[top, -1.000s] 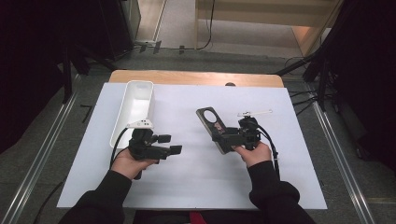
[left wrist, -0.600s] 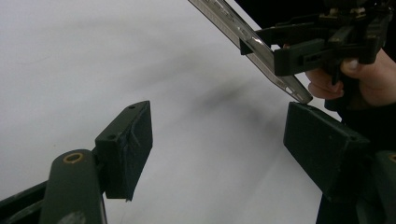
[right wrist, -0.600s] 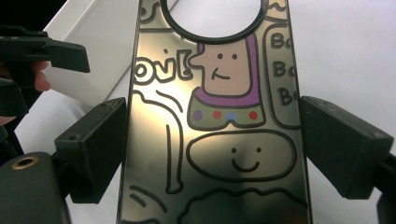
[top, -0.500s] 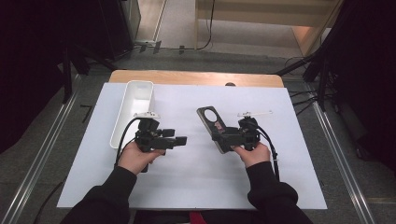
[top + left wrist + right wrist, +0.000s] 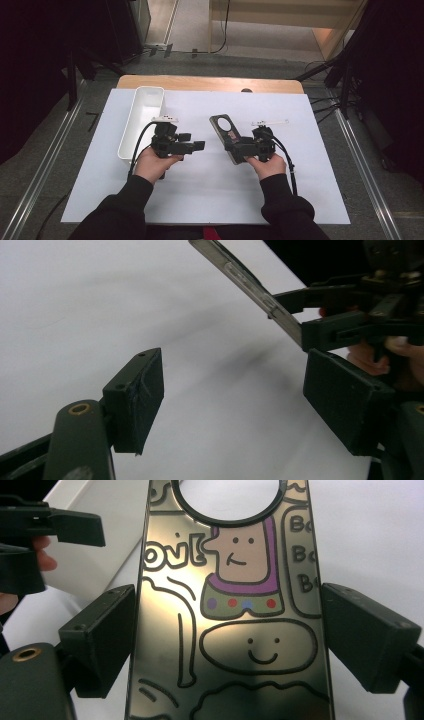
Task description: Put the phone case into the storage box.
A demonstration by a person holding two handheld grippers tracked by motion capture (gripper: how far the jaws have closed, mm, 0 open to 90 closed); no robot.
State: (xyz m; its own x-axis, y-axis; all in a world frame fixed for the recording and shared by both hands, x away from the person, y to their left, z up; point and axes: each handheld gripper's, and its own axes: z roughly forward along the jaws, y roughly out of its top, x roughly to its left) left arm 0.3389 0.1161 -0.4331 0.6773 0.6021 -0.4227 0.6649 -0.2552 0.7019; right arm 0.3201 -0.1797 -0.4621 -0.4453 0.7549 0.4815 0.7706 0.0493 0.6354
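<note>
Left tool (image 5: 199,146) gapes wide; right tool (image 5: 234,148) is clamped, forearms low.

The tray (image 5: 141,118) lies left of the phone case (image 5: 229,136) on the table (image 5: 310,190).

phone case (image 5: 230,610) cut off top and bottom, lettering clipped at its right edge

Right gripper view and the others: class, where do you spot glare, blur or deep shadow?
Right gripper view: glare washes the shiny cartoon-printed phone case, its near end soft. Left gripper view: the white table cover is smeared, the left gripper pads sharper. High view: the room around the table is dark.
</note>
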